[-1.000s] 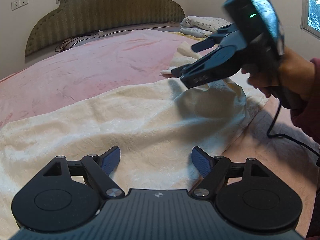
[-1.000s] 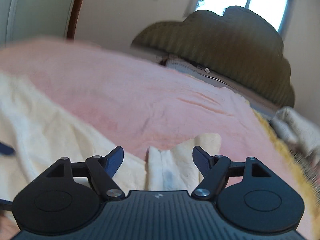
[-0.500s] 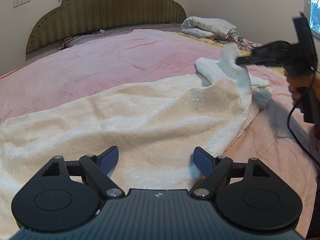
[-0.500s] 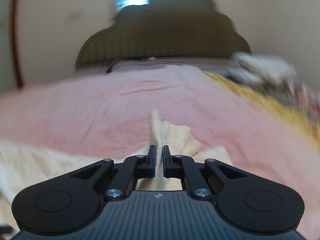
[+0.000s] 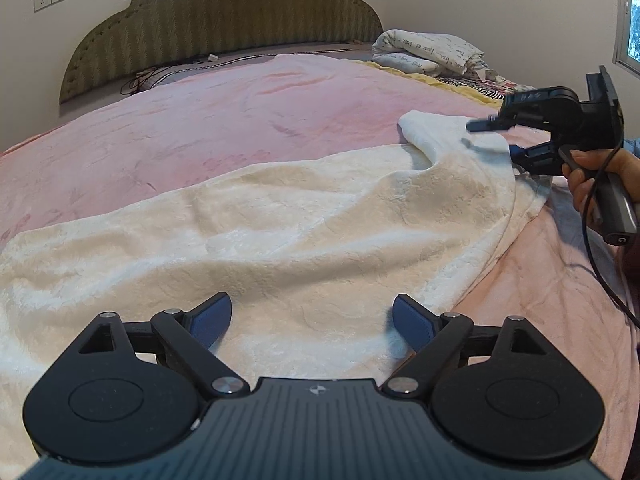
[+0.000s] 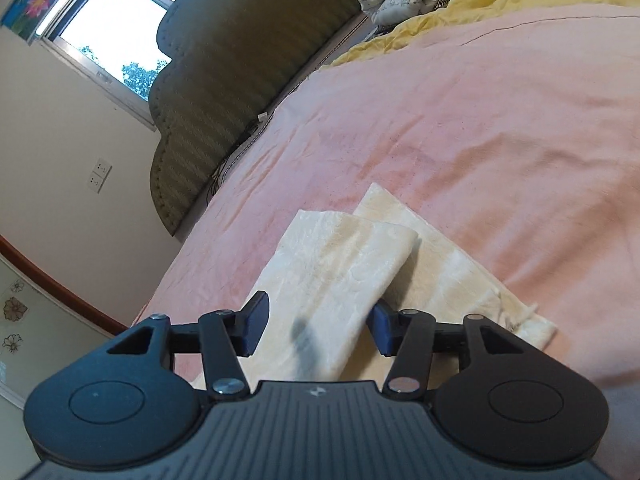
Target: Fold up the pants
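Cream fleece pants (image 5: pixel 280 232) lie spread across the pink bed. Their far end is folded over at the right (image 5: pixel 436 136). My left gripper (image 5: pixel 312 320) is open, low over the near part of the pants, holding nothing. My right gripper (image 5: pixel 500 136) shows in the left wrist view at the pants' right end, jaws apart. In the right wrist view the right gripper (image 6: pixel 316 328) is open, with the folded end of the pants (image 6: pixel 344 264) lying between its fingers, not pinched.
The pink blanket (image 5: pixel 240 112) covers the bed. An olive padded headboard (image 5: pixel 224 20) stands behind. Folded bedding (image 5: pixel 428 50) and a yellow cover (image 6: pixel 460 8) lie at the far right corner. The right gripper's cable (image 5: pixel 600 264) hangs at the right.
The right gripper was shut on the pants' end half a second ago and has opened, letting it drop folded on the bed. The left gripper has stayed open and still.
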A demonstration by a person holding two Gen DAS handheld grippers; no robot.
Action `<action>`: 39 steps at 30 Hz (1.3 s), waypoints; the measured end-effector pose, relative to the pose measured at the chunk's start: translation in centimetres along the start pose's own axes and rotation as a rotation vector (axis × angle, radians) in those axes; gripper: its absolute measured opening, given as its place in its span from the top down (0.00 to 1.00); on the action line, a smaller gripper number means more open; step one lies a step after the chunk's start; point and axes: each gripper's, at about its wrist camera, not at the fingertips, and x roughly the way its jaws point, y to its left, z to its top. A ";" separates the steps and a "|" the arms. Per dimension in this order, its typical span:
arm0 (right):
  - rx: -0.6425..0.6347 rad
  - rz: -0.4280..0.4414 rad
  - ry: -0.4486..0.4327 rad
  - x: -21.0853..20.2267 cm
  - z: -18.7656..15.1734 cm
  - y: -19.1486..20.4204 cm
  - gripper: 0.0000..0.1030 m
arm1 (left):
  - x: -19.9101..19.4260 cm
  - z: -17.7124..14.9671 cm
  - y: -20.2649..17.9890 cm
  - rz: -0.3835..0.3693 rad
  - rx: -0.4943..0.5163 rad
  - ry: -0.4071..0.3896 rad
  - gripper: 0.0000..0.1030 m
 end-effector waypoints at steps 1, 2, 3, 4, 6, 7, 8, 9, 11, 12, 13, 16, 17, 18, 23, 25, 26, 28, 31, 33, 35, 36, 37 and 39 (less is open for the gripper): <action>0.005 -0.015 0.012 0.4 0.1 0.0 0.80 | -0.2 0.0 0.1 0.000 -0.010 0.000 0.14; 0.013 -0.016 0.030 0.7 0.3 0.1 0.95 | -0.4 0.1 0.3 -0.002 -0.025 -0.003 0.14; 0.012 -0.005 0.036 0.9 0.5 0.6 0.95 | -0.8 0.3 0.7 -0.008 -0.047 -0.012 0.14; -0.013 0.014 0.041 1.1 0.8 1.8 0.95 | -1.1 0.4 1.0 -0.008 -0.070 -0.028 0.14; -0.084 0.076 0.041 1.1 1.8 5.5 0.96 | -2.1 1.0 1.7 0.016 -0.121 -0.066 0.15; -0.126 0.122 0.027 0.8 2.5 7.9 0.96 | -2.7 1.3 2.0 0.031 -0.145 -0.092 0.15; -0.175 0.185 -0.004 -0.1 3.1 10.5 0.95 | -3.4 1.6 2.4 0.045 -0.170 -0.123 0.14; -0.230 0.268 -0.054 -1.5 3.6 13.0 0.95 | -4.0 1.8 2.7 0.056 -0.190 -0.150 0.14; -0.353 0.374 -0.188 -5.2 3.9 16.9 0.96 | -4.7 2.3 3.2 0.080 -0.206 -0.167 0.14; -0.371 0.371 -0.231 -6.4 3.9 17.3 0.96 | -4.7 2.3 3.4 0.090 -0.205 -0.156 0.14; -0.348 0.339 -0.262 -7.3 3.9 16.4 0.96 | -4.6 2.3 3.6 0.094 -0.203 -0.138 0.14; -0.240 0.087 -0.207 -7.0 2.9 9.7 0.96 | -3.6 1.7 4.3 0.085 -0.228 -0.063 0.14; -0.190 -0.001 -0.162 -6.4 2.3 6.9 0.95 | -3.2 1.5 4.5 0.066 -0.245 -0.029 0.14; -0.137 -0.051 -0.113 -6.0 1.6 4.4 0.95 | -3.0 1.3 4.9 0.045 -0.262 0.002 0.14; -0.050 -0.136 -0.052 -5.0 -1.3 -1.0 0.95 | -2.9 1.2 4.6 0.054 -0.237 0.031 0.14; -0.054 -0.141 -0.047 -4.8 -1.4 -1.3 0.95 | -2.9 1.1 4.2 0.064 -0.200 0.041 0.14; -0.078 -0.152 -0.046 -4.5 -1.3 -1.0 0.95 | -2.8 1.0 4.1 0.069 -0.192 0.048 0.14; -0.111 -0.163 -0.049 -4.3 -1.3 -0.3 0.95 | -2.5 0.8 4.1 0.072 -0.188 0.060 0.14; -0.094 -0.146 -0.062 -5.3 -1.8 -0.2 0.95 | -2.4 1.1 4.1 0.077 -0.190 0.060 0.14; -0.100 -0.126 -0.082 -6.6 -1.8 0.0 0.95 | -2.6 1.3 4.2 0.079 -0.197 0.053 0.14; -0.121 -0.129 -0.074 -7.0 -1.8 -0.2 0.95 | -2.3 1.3 4.2 0.079 -0.197 0.060 0.14; -0.156 -0.163 -0.059 -6.6 -1.8 -0.3 0.95 | -2.0 1.3 4.2 0.082 -0.189 0.077 0.14; -0.187 -0.203 -0.023 -5.7 -1.7 -0.4 0.95 | -1.6 1.1 4.1 0.092 -0.176 0.095 0.14; -0.166 -0.207 -0.020 -5.5 -1.9 -0.9 0.93 | -1.7 0.7 3.8 0.113 -0.144 0.094 0.14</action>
